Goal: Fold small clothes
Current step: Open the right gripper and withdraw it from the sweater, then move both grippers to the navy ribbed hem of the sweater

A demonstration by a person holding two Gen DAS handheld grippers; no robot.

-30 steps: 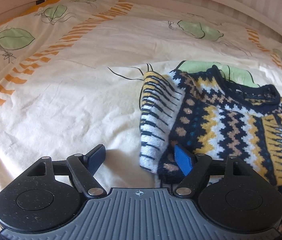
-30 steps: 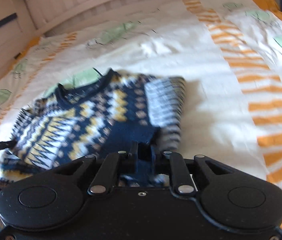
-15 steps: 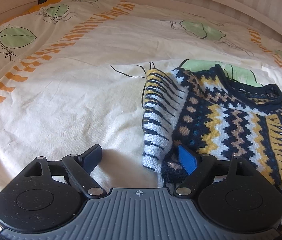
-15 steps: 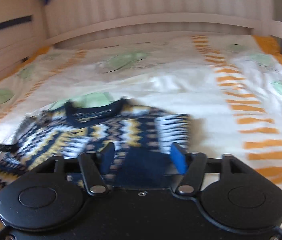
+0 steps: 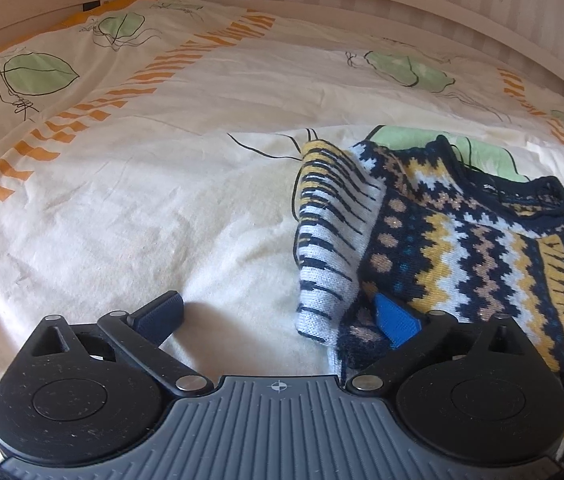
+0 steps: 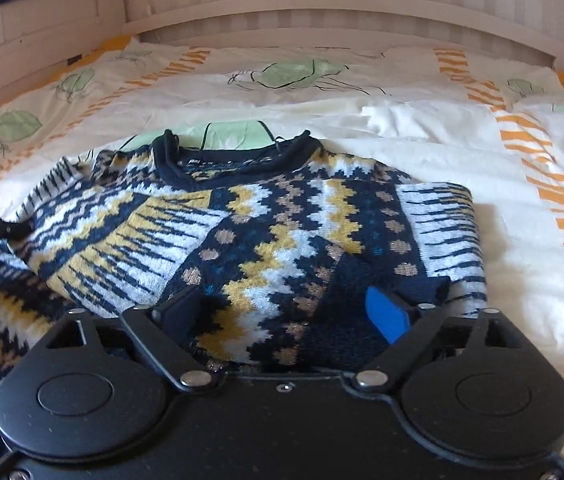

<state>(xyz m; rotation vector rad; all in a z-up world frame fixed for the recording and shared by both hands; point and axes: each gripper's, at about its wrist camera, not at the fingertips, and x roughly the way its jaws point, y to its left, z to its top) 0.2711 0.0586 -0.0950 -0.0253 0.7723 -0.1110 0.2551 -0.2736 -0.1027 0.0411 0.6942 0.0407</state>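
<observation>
Sweater (image 6: 274, 232) looks thick, soft and floppy; both your left gripper (image 5: 278, 314) and right gripper (image 6: 282, 312) gape wide, so pinch the hem nearest them.

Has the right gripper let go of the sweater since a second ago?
Yes. The right gripper was shut on the sweater's hem; now it is open and pulled back, with the headboard higher in view.
</observation>
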